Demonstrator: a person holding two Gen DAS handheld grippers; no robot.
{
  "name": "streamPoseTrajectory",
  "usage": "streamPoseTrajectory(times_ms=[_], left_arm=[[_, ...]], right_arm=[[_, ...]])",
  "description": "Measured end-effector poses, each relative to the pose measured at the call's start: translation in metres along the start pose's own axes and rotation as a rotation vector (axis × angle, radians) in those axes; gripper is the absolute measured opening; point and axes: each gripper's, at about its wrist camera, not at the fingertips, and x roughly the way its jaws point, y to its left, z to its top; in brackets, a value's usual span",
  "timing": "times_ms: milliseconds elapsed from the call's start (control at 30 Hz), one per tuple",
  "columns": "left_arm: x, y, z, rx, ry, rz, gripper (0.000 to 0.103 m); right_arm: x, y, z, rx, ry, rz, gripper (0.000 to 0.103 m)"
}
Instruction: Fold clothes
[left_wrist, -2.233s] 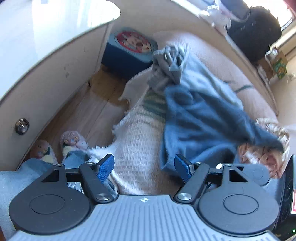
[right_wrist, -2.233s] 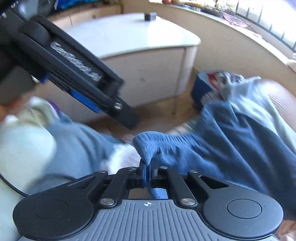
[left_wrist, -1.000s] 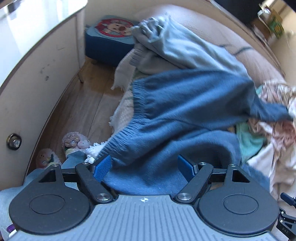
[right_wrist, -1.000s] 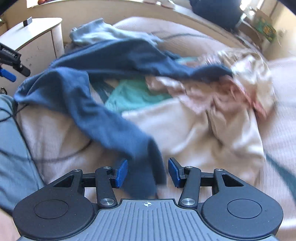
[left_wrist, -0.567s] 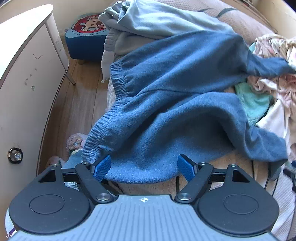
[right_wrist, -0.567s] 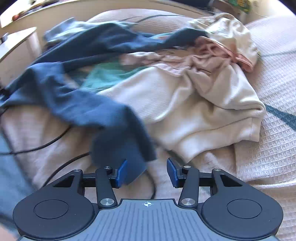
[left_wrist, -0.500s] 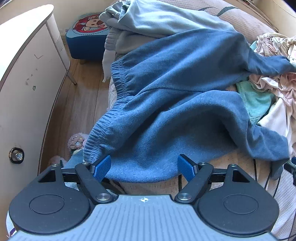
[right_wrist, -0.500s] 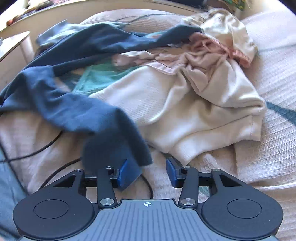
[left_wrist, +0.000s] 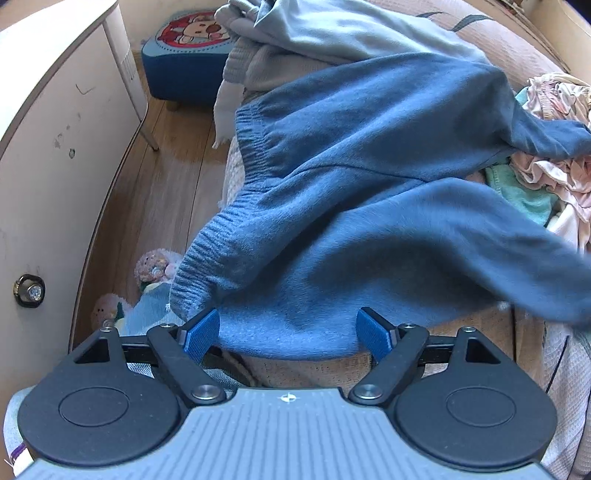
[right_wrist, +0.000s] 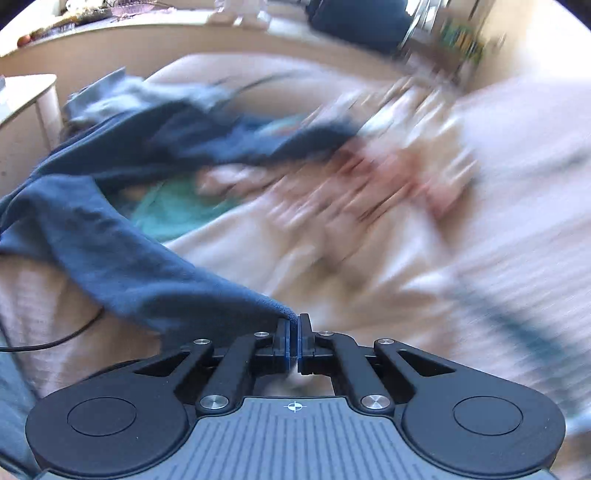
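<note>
Blue fleece trousers (left_wrist: 351, 177) lie spread over the bed edge, their ribbed waistband (left_wrist: 207, 266) at the near left. My left gripper (left_wrist: 288, 332) is open, its blue pads on either side of the trousers' near hem, holding nothing. My right gripper (right_wrist: 294, 332) is shut on the end of one trouser leg (right_wrist: 122, 269), which stretches away to the left. The right wrist view is blurred by motion.
A heap of pink, cream and teal clothes (left_wrist: 546, 162) lies at the right, with grey garments (left_wrist: 314, 33) at the back. A white cabinet (left_wrist: 51, 122), a blue stool (left_wrist: 184, 55) and wooden floor (left_wrist: 147, 192) are at the left. A black cable (right_wrist: 55, 343) crosses the bed.
My right gripper has shut on the trouser leg end and is moving fast with it. The leg has lifted at the right. My left gripper has stayed open, almost still.
</note>
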Motion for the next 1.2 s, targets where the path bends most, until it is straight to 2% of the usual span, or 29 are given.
streamPoseTrajectory(times_ms=[133, 300, 367, 400, 433, 500, 633, 733, 800, 1000, 1200], left_arm=[[0.001, -0.003, -0.001, 0.016, 0.003, 0.007, 0.081], [0.002, -0.001, -0.001, 0.000, 0.004, 0.012, 0.081], [0.002, 0.000, -0.001, -0.011, 0.004, 0.014, 0.081], [0.002, 0.001, -0.001, -0.015, 0.005, 0.015, 0.081], [0.003, 0.002, 0.000, -0.018, 0.009, 0.014, 0.081], [0.005, 0.002, 0.002, -0.021, 0.016, 0.016, 0.081], [0.007, -0.007, 0.003, 0.014, 0.019, 0.023, 0.081], [0.006, -0.009, 0.003, 0.035, 0.003, 0.028, 0.081], [0.004, -0.009, 0.003, 0.041, -0.004, 0.028, 0.081], [-0.002, -0.010, 0.003, 0.044, -0.027, 0.036, 0.081], [-0.011, -0.019, 0.009, 0.057, -0.063, -0.014, 0.081]], right_arm=[[0.009, -0.025, 0.033, -0.074, -0.004, -0.051, 0.003], [0.076, -0.019, 0.059, -0.136, 0.093, -0.040, 0.004], [0.094, -0.019, 0.062, -0.108, 0.078, -0.065, 0.008], [0.096, -0.021, 0.062, -0.083, 0.057, -0.078, 0.017], [0.092, -0.023, 0.060, -0.069, 0.041, -0.080, 0.022], [0.080, -0.028, 0.055, -0.052, 0.013, -0.075, 0.024], [0.053, -0.040, 0.038, -0.004, -0.033, -0.050, 0.024], [0.044, -0.048, 0.018, 0.056, -0.042, 0.011, 0.024], [0.049, -0.048, 0.002, 0.087, -0.026, 0.033, 0.024], [0.100, -0.053, -0.026, 0.280, 0.024, 0.107, 0.025], [0.119, -0.048, -0.024, 0.306, 0.031, 0.120, 0.023]])
